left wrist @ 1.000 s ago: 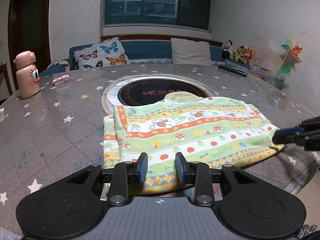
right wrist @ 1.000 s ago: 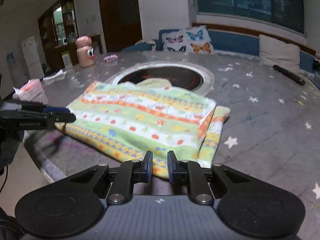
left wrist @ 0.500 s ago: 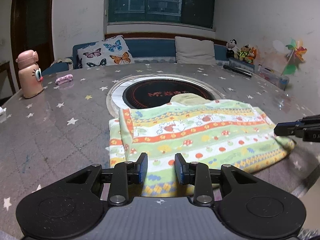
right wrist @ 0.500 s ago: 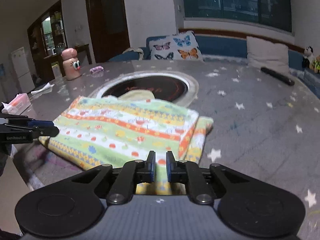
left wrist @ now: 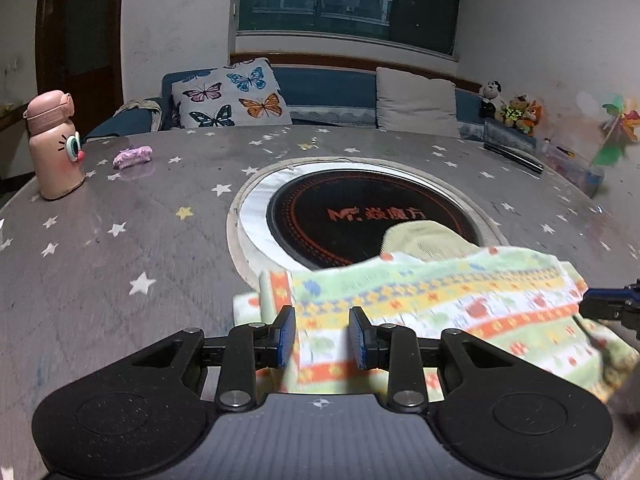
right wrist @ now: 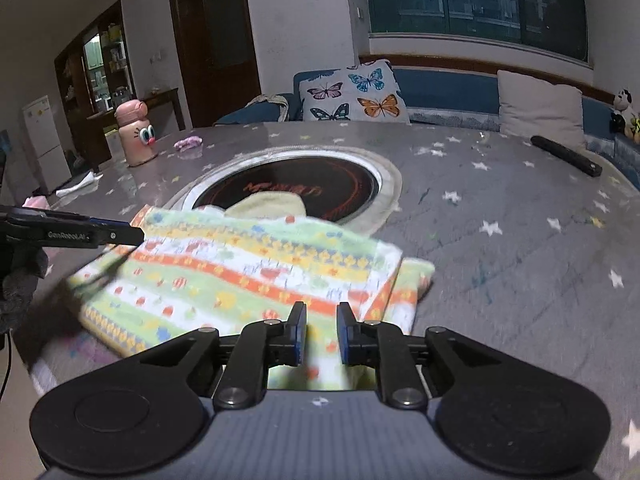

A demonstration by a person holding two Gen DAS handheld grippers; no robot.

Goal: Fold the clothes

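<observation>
A striped green, yellow and orange garment (left wrist: 460, 304) lies folded on the round grey star-patterned table (left wrist: 100, 264), its pale cuff reaching over the black hob (left wrist: 352, 216). My left gripper (left wrist: 322, 336) holds the garment's near edge at its left end, and cloth fills the gap between the pads. My right gripper (right wrist: 322, 334) grips the same edge of the garment (right wrist: 248, 264) at its right end, its jaws opening a little around the cloth. Each gripper shows from the side in the other's view: the right gripper (left wrist: 586, 306) and the left gripper (right wrist: 134, 236). The lifted edge is blurred.
A pink bottle (left wrist: 54, 148) and a small purple object (left wrist: 133, 157) stand at the far left of the table. A black remote (right wrist: 566, 156) lies far right. A tissue pack (right wrist: 36, 202) sits near the left edge. A sofa with cushions runs behind the table.
Both grippers have moved forward over the table, carrying the garment's near edge with them. The cloth now rises between the fingers, and more bare table shows at the left.
</observation>
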